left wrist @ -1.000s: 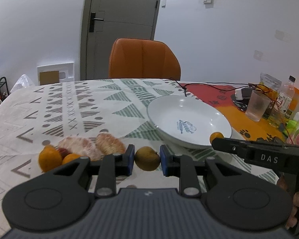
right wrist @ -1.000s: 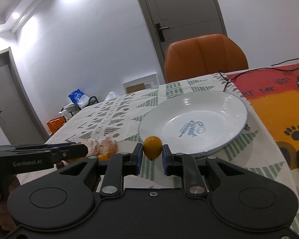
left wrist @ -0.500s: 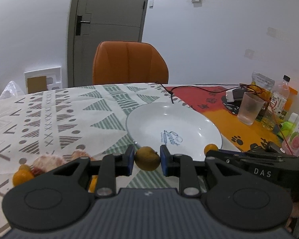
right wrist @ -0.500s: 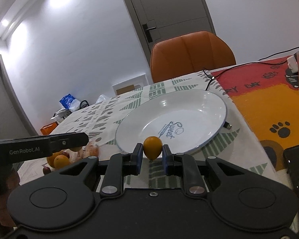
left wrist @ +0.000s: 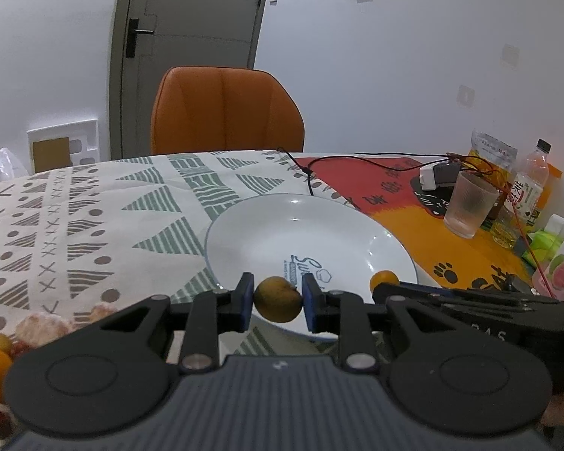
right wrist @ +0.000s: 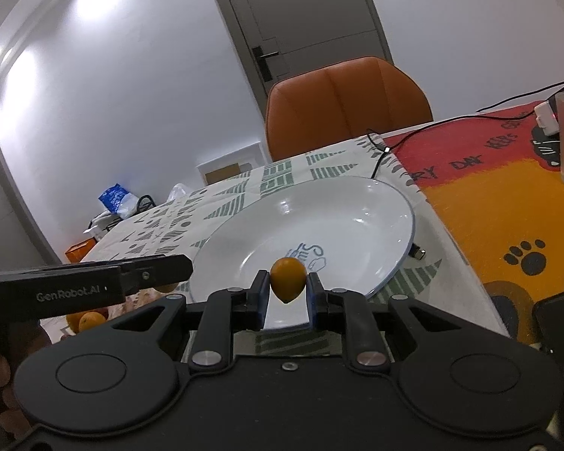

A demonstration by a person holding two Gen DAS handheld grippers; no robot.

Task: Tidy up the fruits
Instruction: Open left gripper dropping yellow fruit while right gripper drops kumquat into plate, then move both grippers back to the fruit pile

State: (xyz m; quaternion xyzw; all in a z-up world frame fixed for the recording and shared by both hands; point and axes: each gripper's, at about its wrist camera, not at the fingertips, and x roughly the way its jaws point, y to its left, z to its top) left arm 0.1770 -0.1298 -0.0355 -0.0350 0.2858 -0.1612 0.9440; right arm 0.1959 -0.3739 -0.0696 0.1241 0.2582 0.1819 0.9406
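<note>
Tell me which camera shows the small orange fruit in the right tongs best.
The right wrist view: the small orange fruit sits centred and sharp, pinched in the right tongs above the white plate. The left wrist view shows it only partly, at the plate's near rim.

Left gripper [left wrist: 277, 302], clamped on the dull brownish-yellow round fruit [left wrist: 277, 299]: moved from above the patterned tablecloth to over the near rim of the white shallow plate [left wrist: 319, 225]. Right gripper [right wrist: 286, 293], clamped on the small bright orange fruit [right wrist: 287, 279]: advanced from the plate's edge to over its basin.
</note>
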